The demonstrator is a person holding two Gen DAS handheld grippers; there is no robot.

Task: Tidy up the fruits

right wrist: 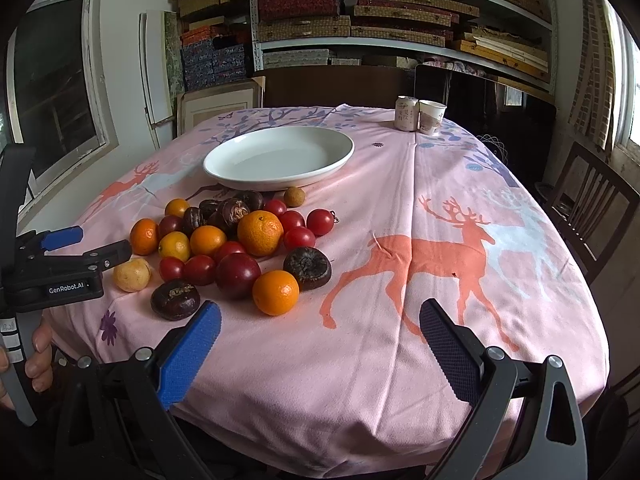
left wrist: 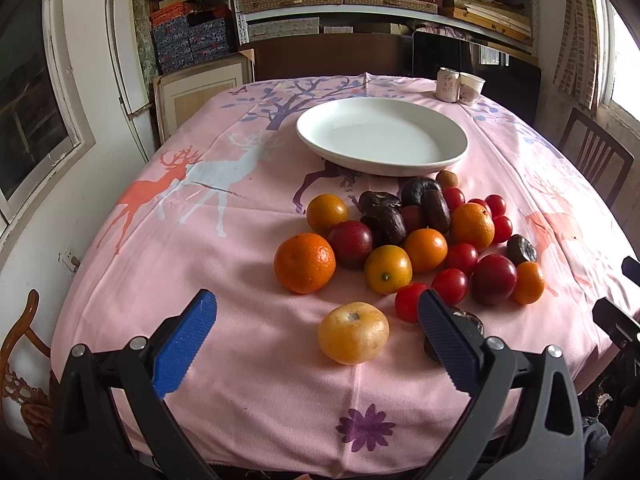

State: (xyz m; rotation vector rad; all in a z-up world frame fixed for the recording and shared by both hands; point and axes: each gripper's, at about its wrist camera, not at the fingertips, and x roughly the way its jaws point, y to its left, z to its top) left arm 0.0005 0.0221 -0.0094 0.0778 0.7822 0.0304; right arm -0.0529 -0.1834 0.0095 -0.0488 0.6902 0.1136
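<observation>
Left tongs (left wrist: pixel 316 344) wide, empty, low centre of frame, pale yellow fruit (left wrist: pixel 353 333) between fingers. Right tongs (right wrist: pixel 320 350) wide, empty, over bare cloth. Fruit pile (right wrist: pixel 240 240) mid-left on tabletop (right wrist: pixel 400 360); plate (right wrist: pixel 340 152) beyond, bare. Judged step: first pick pending. Next: close on yellow fruit, carry to plate.

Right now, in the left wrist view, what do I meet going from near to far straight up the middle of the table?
Purple flower print → pale yellow-orange fruit → the fruit pile → white plate → drink can and paper cup at the far edge.
</observation>
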